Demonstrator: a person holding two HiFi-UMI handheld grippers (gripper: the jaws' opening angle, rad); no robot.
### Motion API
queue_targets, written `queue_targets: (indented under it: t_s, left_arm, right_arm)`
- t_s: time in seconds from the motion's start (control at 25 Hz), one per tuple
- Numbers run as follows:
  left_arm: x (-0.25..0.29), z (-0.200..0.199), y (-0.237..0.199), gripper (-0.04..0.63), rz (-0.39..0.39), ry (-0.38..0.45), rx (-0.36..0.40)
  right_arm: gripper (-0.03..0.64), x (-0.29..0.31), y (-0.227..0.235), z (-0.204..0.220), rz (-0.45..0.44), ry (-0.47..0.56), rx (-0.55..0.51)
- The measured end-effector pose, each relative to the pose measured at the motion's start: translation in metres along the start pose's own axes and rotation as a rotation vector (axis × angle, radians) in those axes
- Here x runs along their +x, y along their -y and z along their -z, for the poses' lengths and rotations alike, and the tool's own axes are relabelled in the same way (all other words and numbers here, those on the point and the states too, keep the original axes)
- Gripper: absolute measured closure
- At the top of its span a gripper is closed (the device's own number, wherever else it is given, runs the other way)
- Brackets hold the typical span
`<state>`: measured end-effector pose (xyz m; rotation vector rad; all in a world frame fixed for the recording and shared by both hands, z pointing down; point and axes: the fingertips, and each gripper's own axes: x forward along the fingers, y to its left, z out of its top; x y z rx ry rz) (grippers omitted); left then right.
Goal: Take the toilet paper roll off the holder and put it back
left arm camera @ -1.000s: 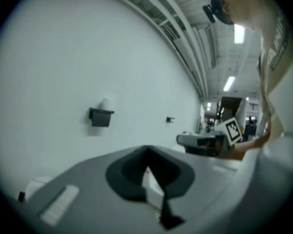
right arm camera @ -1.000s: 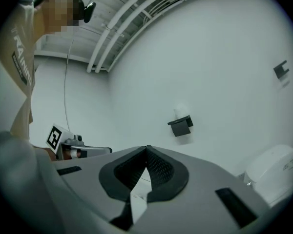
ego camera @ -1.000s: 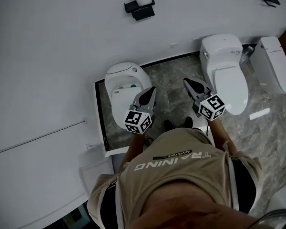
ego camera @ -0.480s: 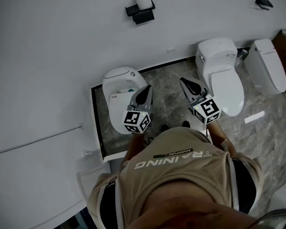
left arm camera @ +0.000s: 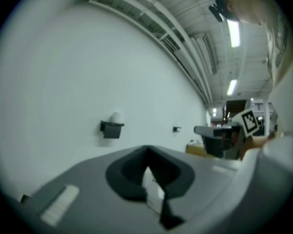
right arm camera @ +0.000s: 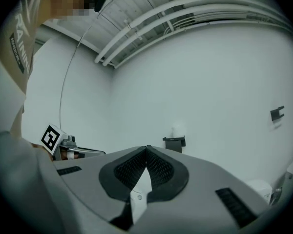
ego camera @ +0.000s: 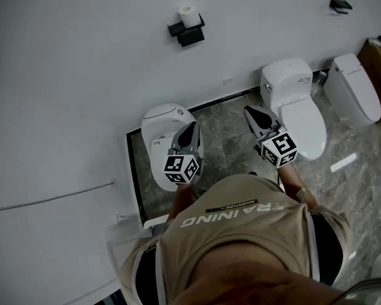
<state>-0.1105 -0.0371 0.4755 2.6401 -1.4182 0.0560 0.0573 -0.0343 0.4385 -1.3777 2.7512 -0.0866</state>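
Observation:
A white toilet paper roll (ego camera: 188, 15) stands upright on a black wall holder (ego camera: 186, 32), far ahead of both grippers. The roll (left arm camera: 116, 117) and holder (left arm camera: 111, 129) show small in the left gripper view, left of the jaw tip. In the right gripper view the roll (right arm camera: 177, 130) and holder (right arm camera: 174, 143) sit just right of the jaw tip. My left gripper (ego camera: 192, 127) is held in the air over a toilet, shut and empty. My right gripper (ego camera: 249, 111) is shut with nothing in it, level with the left one.
Three white toilets stand along the wall: one (ego camera: 162, 121) under the left gripper, one (ego camera: 295, 103) right of the right gripper, one (ego camera: 350, 88) further right. A second black holder (ego camera: 340, 5) hangs at the far right. A thin rail (ego camera: 51, 196) runs along the wall at left.
Both grippers stay shut and empty, pointing at the wall. The left gripper sits slightly lower in the head view; the toilets and holder have shifted a little with the head.

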Motion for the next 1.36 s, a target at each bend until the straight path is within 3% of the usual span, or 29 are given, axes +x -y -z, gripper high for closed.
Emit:
queue_targets:
  t_s: [0.32, 0.84, 1.16, 1.36]
  left_arm:
    - [-0.012, 0.014, 0.010, 0.595, -0.003, -0.014, -0.037]
    - [-0.004, 0.017, 0.013, 0.595, 0.030, -0.010, -0.023]
    - [-0.015, 0.037, 0.002, 0.595, 0.012, -0.071, -0.043]
    - [-0.030, 0.023, -0.024, 0.597, 0.013, -0.112, 0.021]
  right_arm:
    - [0.603, 0.000, -0.011, 0.000, -0.013, -0.031, -0.049]
    - [0.603, 0.004, -0.025, 0.014, -0.058, -0.047, -0.088]
    - [0.603, 0.021, -0.044, 0.044, -0.107, -0.115, -0.039]
    - [0.603, 0.049, -0.073, 0.046, -0.133, -0.078, 0.007]
